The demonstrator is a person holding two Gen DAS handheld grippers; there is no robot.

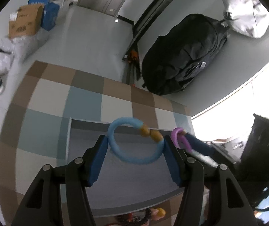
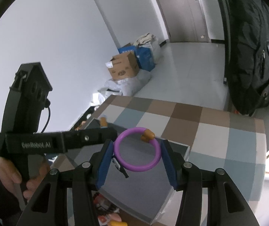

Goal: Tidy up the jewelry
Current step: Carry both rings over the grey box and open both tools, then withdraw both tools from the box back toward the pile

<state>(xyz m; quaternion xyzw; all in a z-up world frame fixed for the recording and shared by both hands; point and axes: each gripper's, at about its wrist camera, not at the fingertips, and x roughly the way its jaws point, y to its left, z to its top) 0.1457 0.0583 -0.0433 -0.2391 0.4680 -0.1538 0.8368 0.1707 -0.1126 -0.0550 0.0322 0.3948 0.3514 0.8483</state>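
Observation:
My left gripper [image 1: 136, 144] is shut on a light blue ring bracelet [image 1: 115, 146] with amber beads, held between its blue pads above a grey tray [image 1: 134, 188]. My right gripper [image 2: 137, 151] is shut on a purple ring bracelet [image 2: 143, 166] with orange beads, above the same grey tray [image 2: 143, 194]. The purple bracelet [image 1: 177, 137] and a right finger also show in the left wrist view, just right of the blue one. The left gripper body [image 2: 40, 144] shows at the left in the right wrist view, held by a hand.
The tray lies on a checked cloth [image 1: 89, 98] in brown, blue and white. More jewelry [image 1: 143, 216] lies by the tray's near edge. On the floor beyond are a black backpack [image 1: 187, 54] and cardboard boxes [image 1: 25, 22].

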